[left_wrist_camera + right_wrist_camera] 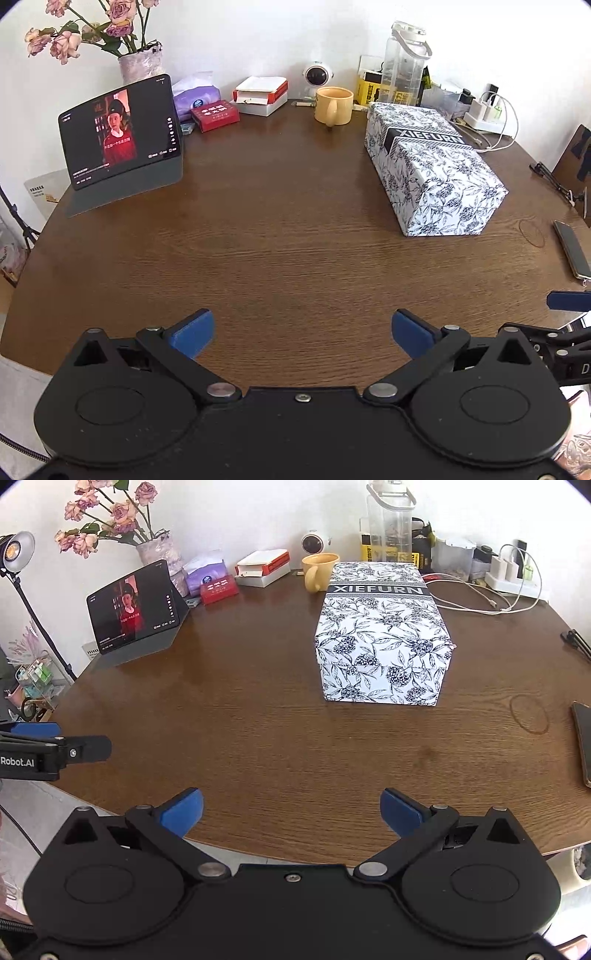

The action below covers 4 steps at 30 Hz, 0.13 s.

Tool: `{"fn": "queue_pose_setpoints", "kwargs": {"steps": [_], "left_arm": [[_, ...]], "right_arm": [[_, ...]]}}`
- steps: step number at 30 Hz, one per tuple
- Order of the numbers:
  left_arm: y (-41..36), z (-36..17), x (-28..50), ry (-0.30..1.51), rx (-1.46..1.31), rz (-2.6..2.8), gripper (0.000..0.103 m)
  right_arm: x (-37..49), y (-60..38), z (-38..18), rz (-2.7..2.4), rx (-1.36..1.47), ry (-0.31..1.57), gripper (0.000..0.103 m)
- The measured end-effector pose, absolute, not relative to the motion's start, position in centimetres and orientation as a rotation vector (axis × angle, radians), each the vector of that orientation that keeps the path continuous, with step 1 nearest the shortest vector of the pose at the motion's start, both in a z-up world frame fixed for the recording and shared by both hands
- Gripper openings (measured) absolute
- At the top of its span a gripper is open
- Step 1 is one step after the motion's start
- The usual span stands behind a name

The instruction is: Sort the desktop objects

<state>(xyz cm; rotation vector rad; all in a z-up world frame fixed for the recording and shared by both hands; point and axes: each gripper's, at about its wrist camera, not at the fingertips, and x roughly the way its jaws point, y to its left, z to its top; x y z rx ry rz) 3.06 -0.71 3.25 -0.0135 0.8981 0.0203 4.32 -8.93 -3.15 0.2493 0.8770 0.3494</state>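
Observation:
A floral black-and-white lidded box (432, 166) (384, 635) lies on the brown round table (277, 240) (258, 720), right of centre. Behind it stands a yellow mug (333, 105) (317, 570). A tablet (120, 129) (135, 607) playing a video leans at the left. A red box (215, 115) (218, 588), a purple tissue pack (194, 94) (205, 572) and a white-and-red box (261, 94) (263, 566) sit at the back. My left gripper (302, 334) hovers open over the near table edge, holding nothing. My right gripper (291, 810) is open and empty too.
A vase of dried roses (142, 62) (159, 548), a clear water bottle (404, 62) (389, 520), a small white camera (316, 75), a power strip with cables (511, 576) line the back. A phone (572, 249) (583, 742) lies at the right edge. A lamp stand (22, 572) rises left.

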Motion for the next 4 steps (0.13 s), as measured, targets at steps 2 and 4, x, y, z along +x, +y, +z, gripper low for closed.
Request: {"fn": "queue_pose_setpoints", "kwargs": {"steps": [2,4], "left_arm": [[-0.80,3.23,2.98,0.899,-0.009,0.020,0.103],[-0.90,3.22,2.90,0.899,-0.003,0.019,0.103]], "right_arm": [[4.35,-8.90,-3.15,0.348,0.249,0.877,0.103],[4.40,-8.86,-3.18,0.349,0.250,0.879,0.103]]}}
